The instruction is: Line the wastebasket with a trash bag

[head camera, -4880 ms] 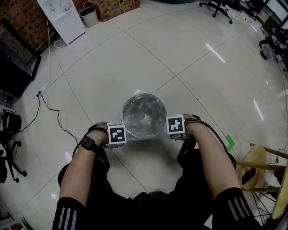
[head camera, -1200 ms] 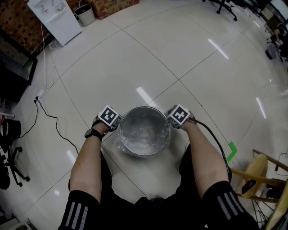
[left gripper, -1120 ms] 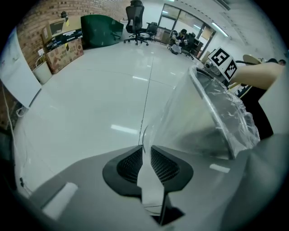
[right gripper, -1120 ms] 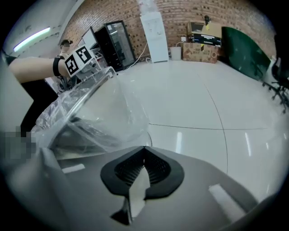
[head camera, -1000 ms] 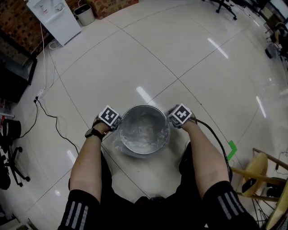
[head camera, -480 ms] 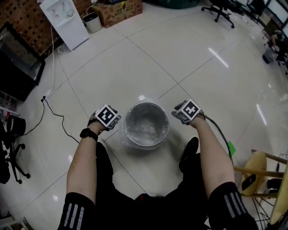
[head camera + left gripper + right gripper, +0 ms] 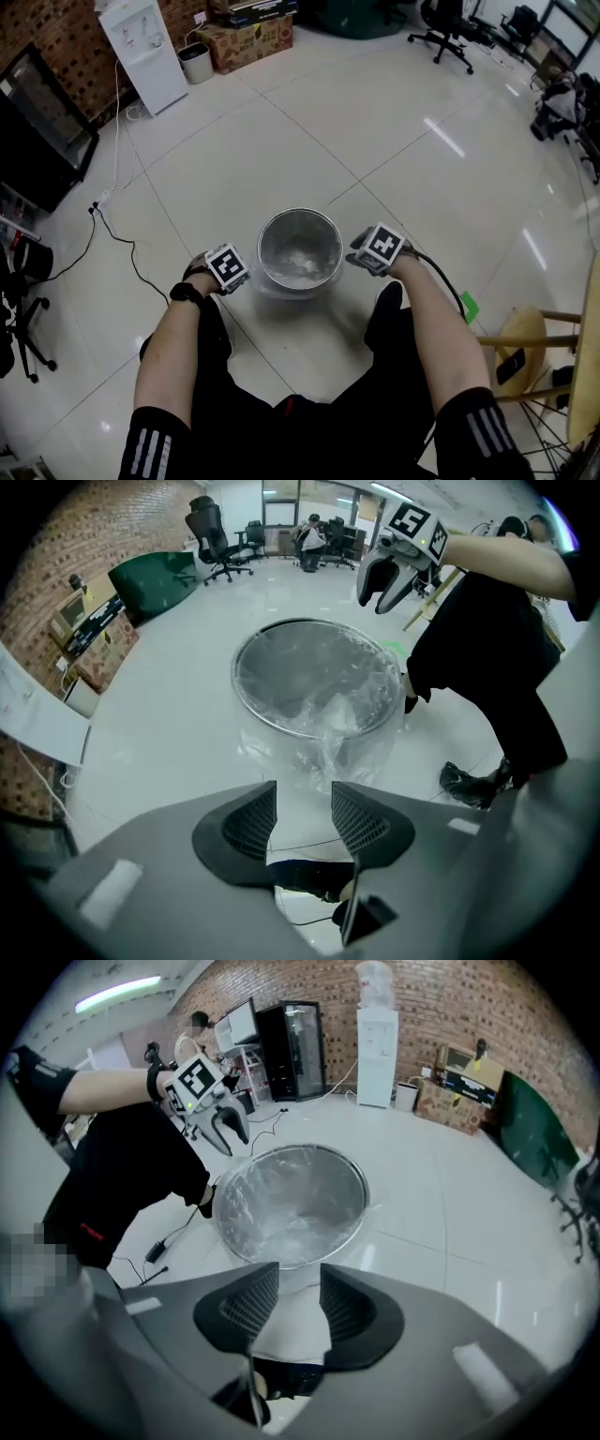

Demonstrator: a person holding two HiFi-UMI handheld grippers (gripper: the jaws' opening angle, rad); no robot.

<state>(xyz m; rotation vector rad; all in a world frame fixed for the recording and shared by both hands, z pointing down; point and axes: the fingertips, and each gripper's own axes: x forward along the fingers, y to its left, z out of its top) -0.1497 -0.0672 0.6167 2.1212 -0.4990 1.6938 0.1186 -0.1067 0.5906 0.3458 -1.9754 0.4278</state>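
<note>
Jaws apart on L gripper (image 7: 298, 817) and R gripper (image 7: 298, 1302), just been opening, nothing between. Wastebasket (image 7: 300, 211) between both, ahead of tips; trash bag (image 7: 328, 747) draped over rim. Check overhang even; re-pinch slack by L gripper.

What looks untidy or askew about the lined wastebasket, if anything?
The clear trash bag is over the wastebasket rim, but in the left gripper view its overhang hangs down the outside in a loose, crumpled bunch, uneven rather than snug. Nothing looks spilled or damaged.
</note>
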